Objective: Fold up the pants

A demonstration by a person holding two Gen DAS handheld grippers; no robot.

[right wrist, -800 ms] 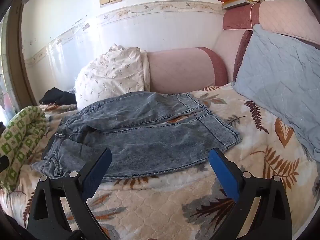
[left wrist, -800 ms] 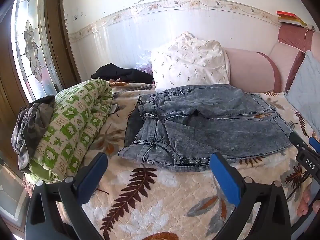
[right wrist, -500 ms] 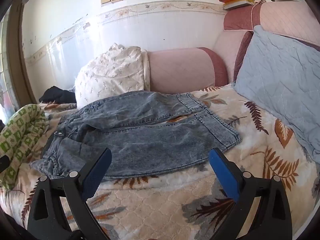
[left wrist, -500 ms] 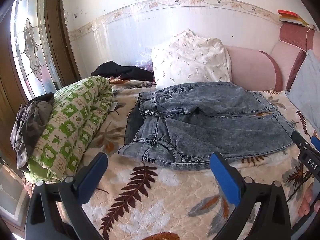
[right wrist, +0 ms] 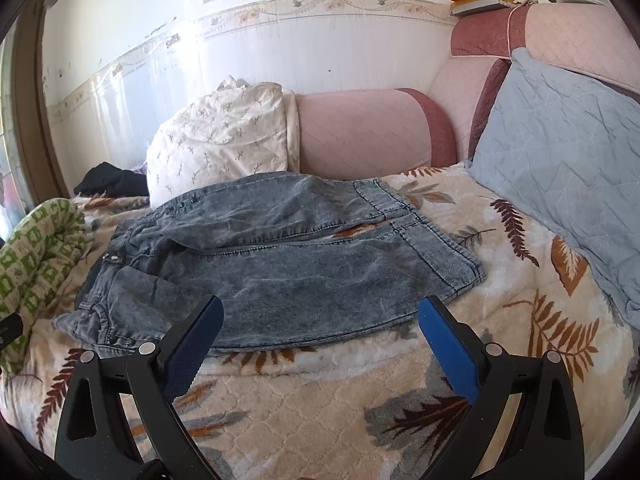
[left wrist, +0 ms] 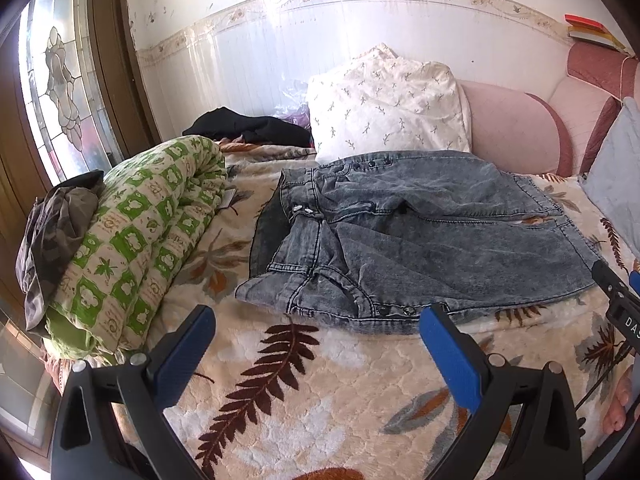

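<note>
A: Where do the denim pants (left wrist: 432, 240) lie?
B: On the bed (left wrist: 320, 380), long axis left–right, ahead of both spread, empty jaws; left gripper (left wrist: 316, 344) nearer the waistband, right gripper (right wrist: 320, 336) the hems.

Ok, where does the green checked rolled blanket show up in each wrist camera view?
Left wrist: green checked blanket fills the left-centre, left of the jeans.
Right wrist: only its end shows at the far left edge.
Shared landmark: the white floral pillow behind the jeans.
</note>
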